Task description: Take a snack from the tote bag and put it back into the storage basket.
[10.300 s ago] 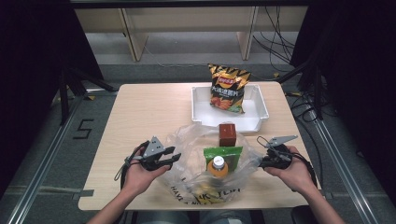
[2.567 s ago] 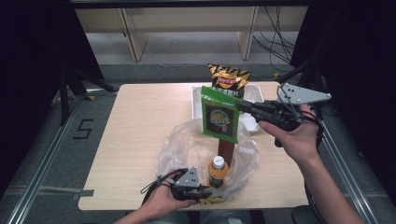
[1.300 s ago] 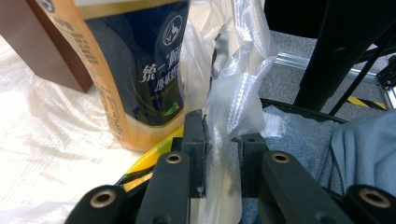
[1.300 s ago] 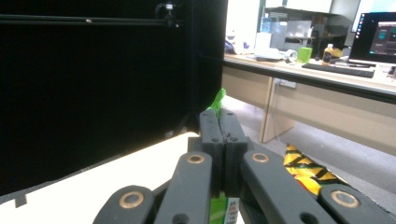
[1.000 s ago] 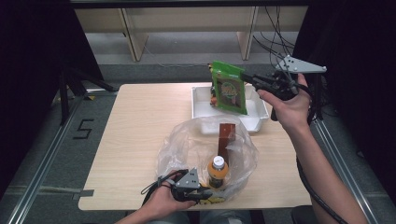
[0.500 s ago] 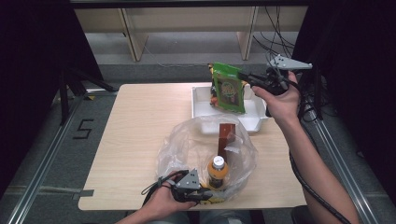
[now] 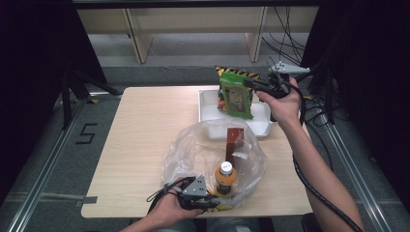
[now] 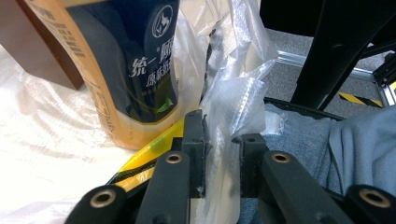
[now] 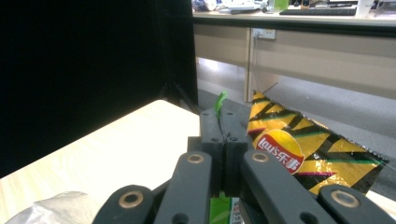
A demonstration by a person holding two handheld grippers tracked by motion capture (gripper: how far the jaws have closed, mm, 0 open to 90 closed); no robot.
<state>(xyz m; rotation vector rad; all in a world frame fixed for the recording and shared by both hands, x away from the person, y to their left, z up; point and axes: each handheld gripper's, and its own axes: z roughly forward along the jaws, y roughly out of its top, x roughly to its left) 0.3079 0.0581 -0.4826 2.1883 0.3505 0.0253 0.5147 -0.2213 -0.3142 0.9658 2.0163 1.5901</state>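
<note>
Right tongs point(image 7: 255, 85) pressed together on the top edge of the green foil snack bag point(image 7: 235, 98); in the right gripper view a sliver of green sticks up between the jaws point(image 9: 219, 101). Pinching the seal lets the bag hang flat and drop in upright. It hangs over the shallow white plastic tray point(image 7: 211, 116) at the far right corner of the surface point(image 7: 145, 130), just in front of the yellow-and-black striped crisp packet point(image 7: 236, 73), which stands at the tray's far edge. Can't tell whether the green bag's bottom touches the tray floor.

Left tongs point(image 7: 210, 204) at the near edge, nipped on the rim film of the crumpled clear plastic bag point(image 7: 193, 145). The left gripper view shows the film point(image 8: 224, 140) caught between the jaws, a gap left for the bunched plastic. My read: that hand anchors the bag and keeps its mouth open while the other unloads.

Inside the clear bag: an orange drink bottle with a white cap point(image 7: 225, 177) upright near the held rim, a brown rectangular box point(image 7: 235, 141) standing farther in, something flat and yellow point(image 8: 140, 158) lying under the bottle.

Judgement: unpacking is partway, two packets at the tray, the rest to go.
</note>
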